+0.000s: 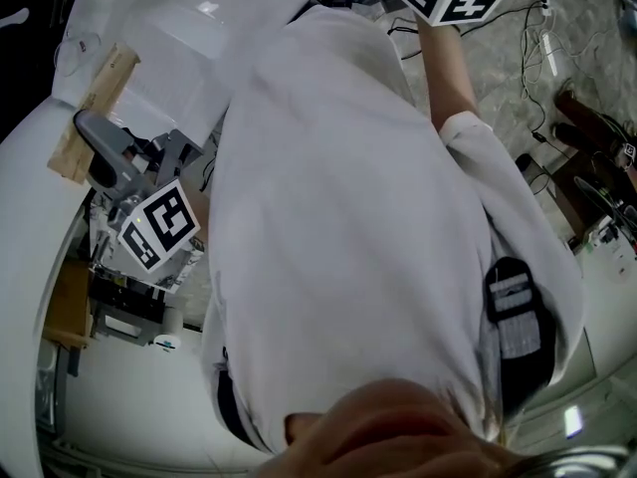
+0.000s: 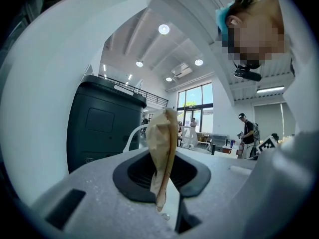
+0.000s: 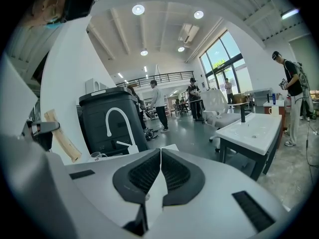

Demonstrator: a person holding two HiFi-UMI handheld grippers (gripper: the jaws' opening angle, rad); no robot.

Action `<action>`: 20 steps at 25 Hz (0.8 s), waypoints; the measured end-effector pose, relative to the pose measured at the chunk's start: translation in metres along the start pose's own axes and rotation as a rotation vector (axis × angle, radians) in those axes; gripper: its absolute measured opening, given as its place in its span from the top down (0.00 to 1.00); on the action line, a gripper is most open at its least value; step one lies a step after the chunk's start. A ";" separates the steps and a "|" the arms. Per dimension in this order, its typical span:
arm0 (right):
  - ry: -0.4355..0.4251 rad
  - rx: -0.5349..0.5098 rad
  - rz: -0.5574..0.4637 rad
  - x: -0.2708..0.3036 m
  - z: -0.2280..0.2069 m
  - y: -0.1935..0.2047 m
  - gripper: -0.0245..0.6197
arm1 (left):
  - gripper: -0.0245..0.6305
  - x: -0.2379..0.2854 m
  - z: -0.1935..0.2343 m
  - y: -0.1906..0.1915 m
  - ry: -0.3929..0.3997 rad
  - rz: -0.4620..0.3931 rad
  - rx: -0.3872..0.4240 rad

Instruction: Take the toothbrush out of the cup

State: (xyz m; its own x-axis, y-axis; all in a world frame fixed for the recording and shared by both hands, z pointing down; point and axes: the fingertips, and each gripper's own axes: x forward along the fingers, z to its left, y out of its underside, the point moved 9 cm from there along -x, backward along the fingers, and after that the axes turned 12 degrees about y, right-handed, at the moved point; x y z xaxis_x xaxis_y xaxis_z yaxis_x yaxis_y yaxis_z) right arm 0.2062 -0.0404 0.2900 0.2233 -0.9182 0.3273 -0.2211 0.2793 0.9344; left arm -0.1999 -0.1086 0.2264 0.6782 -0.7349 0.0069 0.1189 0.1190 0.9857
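Currently the left gripper [image 2: 165,159] pinches a tan wrapped stick [image 2: 162,131], possibly the toothbrush; hold it firmly and level. The right gripper [image 3: 160,156] is closed, empty.

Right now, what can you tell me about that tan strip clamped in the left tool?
The tan strip looks like creased brown paper or thin card: long, flat, narrow. It stands nearly upright, clamped between the dark ribbed pads of the left gripper, most of it rising above the jaws, a short end hanging below. Only those pads touch it. Whether it wraps anything cannot be told.
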 end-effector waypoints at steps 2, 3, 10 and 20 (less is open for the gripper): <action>-0.005 0.000 0.002 0.001 0.000 0.001 0.94 | 0.87 -0.002 -0.001 0.000 -0.007 0.000 0.000; -0.006 0.000 0.004 0.001 0.000 0.002 0.94 | 0.87 -0.003 -0.001 0.000 -0.010 0.000 -0.001; -0.013 -0.009 0.017 0.001 0.000 0.002 0.94 | 0.87 -0.005 -0.002 0.001 -0.020 -0.005 -0.013; -0.008 -0.063 0.044 0.005 0.007 0.000 0.94 | 0.87 -0.001 0.008 0.007 -0.016 -0.004 -0.036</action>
State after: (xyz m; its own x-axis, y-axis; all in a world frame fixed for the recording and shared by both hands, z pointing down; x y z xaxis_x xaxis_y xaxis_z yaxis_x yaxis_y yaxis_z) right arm 0.2005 -0.0465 0.2910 0.2073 -0.9066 0.3676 -0.1708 0.3365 0.9261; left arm -0.2058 -0.1122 0.2347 0.6661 -0.7459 0.0059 0.1477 0.1396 0.9791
